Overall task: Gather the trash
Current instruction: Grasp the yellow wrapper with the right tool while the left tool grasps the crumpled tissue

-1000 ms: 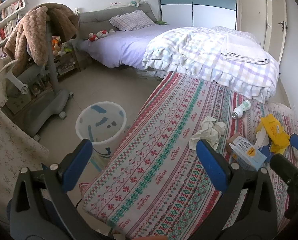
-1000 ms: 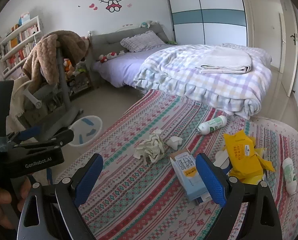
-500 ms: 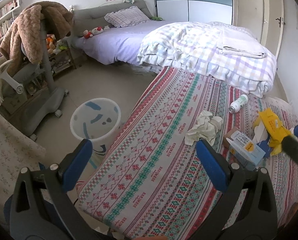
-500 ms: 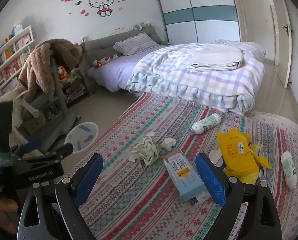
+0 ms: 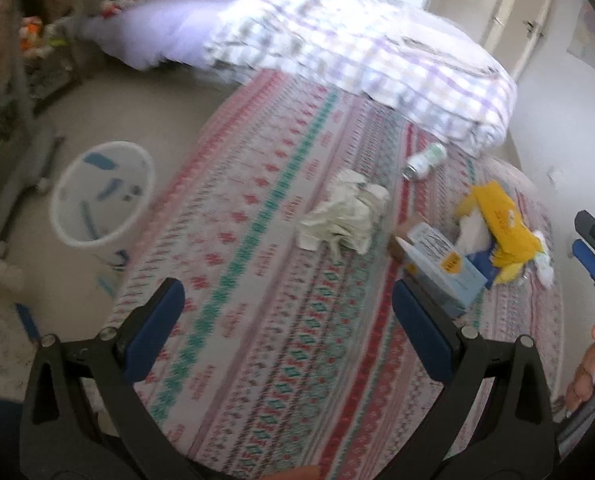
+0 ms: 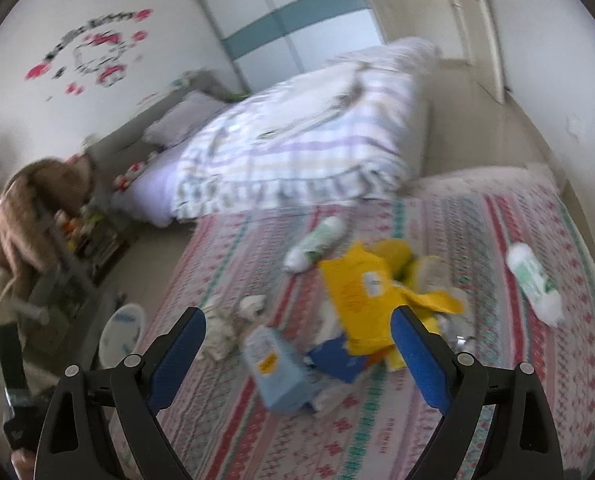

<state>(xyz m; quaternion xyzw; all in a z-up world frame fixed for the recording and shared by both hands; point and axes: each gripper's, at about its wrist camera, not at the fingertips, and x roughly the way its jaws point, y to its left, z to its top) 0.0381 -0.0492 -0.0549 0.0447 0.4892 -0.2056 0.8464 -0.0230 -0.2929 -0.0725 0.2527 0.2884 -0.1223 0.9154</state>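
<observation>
**Trash Still Scattered as Both Grippers Hover Empty**

The left hand-held gripper [image 5: 285, 312] and the right hand-held gripper [image 6: 297, 344] both hang above a patterned bedspread [image 5: 257, 240] with fingers spread wide and nothing between them. Ahead of the left one, slightly to its right, lies a crumpled tissue [image 5: 343, 212]; farther right sit a pale blue box [image 5: 441, 264] and a torn yellow packet [image 5: 497, 224], with a small bottle [image 5: 425, 160] beyond them. The right hand-held gripper faces the same pile closely, the blue box [image 6: 277, 364] just ahead between its fingers and the yellow packet [image 6: 361, 300] beyond, a second bottle [image 6: 533, 276] well off to its right. The white bin [image 5: 103, 192] stands on the floor, ahead and left of the left hand-held gripper, and seems to hold a few scraps, though blur hides what. Judging by the litter, collection has barely begun; nearly every piece remains to be picked up.
</observation>
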